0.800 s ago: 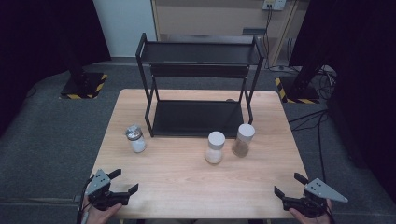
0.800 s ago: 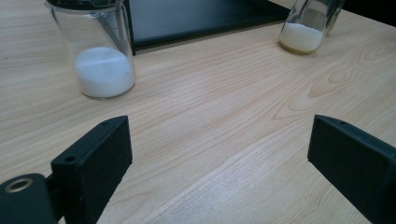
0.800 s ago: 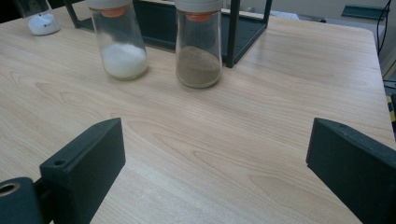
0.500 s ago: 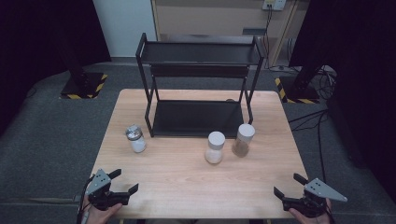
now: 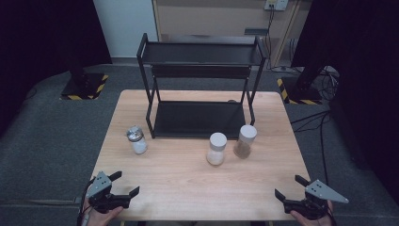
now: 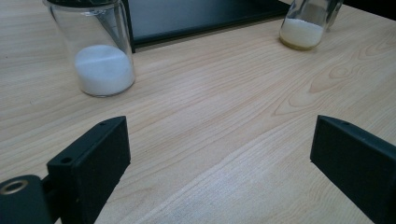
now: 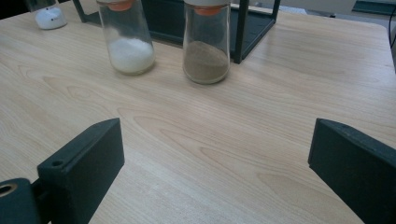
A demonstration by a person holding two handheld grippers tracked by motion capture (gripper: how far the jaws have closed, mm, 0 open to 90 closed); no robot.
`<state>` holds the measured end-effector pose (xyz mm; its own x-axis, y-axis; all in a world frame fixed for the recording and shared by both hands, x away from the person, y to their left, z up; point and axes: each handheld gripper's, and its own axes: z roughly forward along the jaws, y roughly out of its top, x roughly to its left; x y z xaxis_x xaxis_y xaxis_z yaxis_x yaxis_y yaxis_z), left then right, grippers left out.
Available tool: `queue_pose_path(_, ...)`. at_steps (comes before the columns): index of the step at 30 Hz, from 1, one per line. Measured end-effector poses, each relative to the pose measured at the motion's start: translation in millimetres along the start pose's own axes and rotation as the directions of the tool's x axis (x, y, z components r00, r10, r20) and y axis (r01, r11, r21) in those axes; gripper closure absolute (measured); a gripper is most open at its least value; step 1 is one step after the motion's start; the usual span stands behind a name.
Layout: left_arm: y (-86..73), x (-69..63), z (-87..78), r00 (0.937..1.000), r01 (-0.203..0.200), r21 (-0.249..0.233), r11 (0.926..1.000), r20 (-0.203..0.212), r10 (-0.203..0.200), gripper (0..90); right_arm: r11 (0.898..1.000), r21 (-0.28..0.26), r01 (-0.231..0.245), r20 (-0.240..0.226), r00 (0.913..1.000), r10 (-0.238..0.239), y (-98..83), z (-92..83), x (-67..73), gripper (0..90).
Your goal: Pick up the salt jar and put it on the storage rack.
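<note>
Jars [image 5: 217,148] hold white powder; one [image 5: 245,141] brown, perhaps pepper.

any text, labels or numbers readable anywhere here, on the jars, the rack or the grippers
None can be read.
The three jars, the metal-lidded jar, the white-lidded jar of white powder and the jar of brown powder, show plain glass without labels.
The black rack and the left gripper and right gripper carry no lettering.
The yellow-black hazard stripes on the floor are a marking without words.
</note>
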<state>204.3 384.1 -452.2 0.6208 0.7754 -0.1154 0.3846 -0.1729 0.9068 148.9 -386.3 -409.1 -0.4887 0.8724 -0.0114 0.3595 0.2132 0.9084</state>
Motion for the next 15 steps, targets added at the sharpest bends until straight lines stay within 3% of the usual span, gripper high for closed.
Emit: queue_pose_path(15,2.2,-2.6,0.0,0.9998,0.017,0.001,0.9999,-0.014,-0.017,1.1,1.0,0.0,0.005,-0.019,0.9998,-0.005,0.1,0.5,-1.4,3.5)
